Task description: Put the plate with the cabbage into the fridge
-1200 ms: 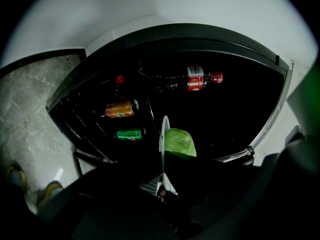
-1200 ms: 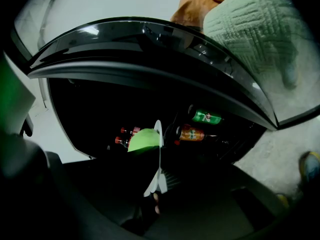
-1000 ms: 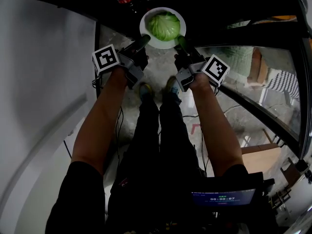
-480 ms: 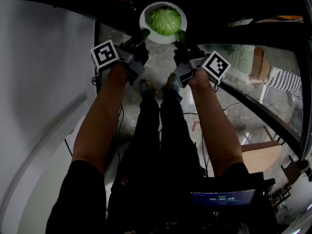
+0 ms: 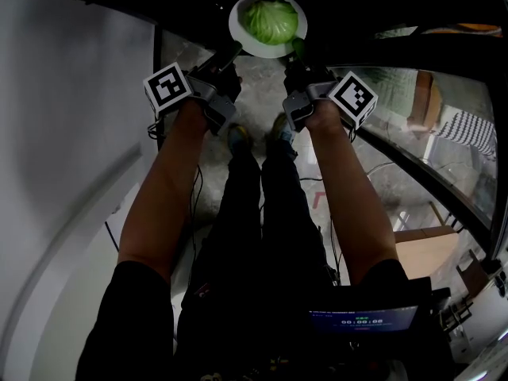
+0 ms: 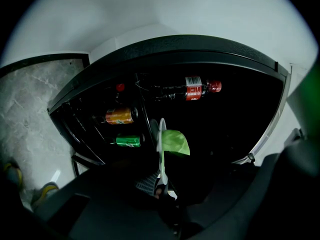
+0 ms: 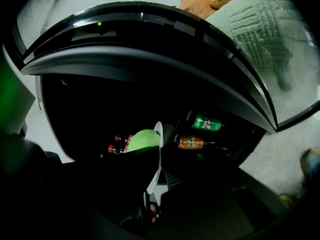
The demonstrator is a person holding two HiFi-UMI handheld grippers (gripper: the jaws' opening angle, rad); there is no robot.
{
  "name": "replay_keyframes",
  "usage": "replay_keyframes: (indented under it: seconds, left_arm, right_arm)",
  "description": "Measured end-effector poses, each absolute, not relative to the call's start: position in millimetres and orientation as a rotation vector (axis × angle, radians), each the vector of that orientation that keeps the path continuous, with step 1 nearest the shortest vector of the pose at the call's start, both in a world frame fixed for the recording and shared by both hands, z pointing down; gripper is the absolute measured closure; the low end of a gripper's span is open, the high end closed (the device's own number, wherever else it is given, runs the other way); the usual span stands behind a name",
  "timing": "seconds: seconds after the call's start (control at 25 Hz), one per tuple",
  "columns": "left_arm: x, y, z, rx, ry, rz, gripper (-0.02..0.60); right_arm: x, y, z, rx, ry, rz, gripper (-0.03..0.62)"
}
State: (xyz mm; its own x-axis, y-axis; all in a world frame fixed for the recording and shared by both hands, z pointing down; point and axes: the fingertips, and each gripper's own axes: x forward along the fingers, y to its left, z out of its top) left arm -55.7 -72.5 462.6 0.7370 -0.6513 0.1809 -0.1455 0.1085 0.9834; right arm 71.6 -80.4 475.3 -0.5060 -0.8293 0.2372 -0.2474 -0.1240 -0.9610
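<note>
Plate (image 5: 238, 38): likely stiff, breakable; hold by rim.
Cabbage (image 5: 271, 21): loose on plate, may roll.
Left gripper (image 5: 231, 52), right gripper (image 5: 297, 48): fingers clamp plate's opposite edges.

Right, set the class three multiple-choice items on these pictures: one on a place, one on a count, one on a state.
1. The cabbage lies: A on the plate; B on the floor; C in a bag.
2. Cans showing in the fridge: A one; B two; C four.
3. The grippers are: A both open; B both shut on the plate; C one open.

1 A, it sits on the plate.
2 B, an orange can and a green can.
3 B, left gripper and right gripper each clamp the rim.
</note>
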Motion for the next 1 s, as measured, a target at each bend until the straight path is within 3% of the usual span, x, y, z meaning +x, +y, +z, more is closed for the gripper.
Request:
replay_keyframes:
  seconds: [1.0]
  left_arm:
    - [-56,-71,467,1.374,-0.707,-0.453,0.566]
  right_arm:
    - [85,-73,465,-1.258,1.731,-1.582,0.579]
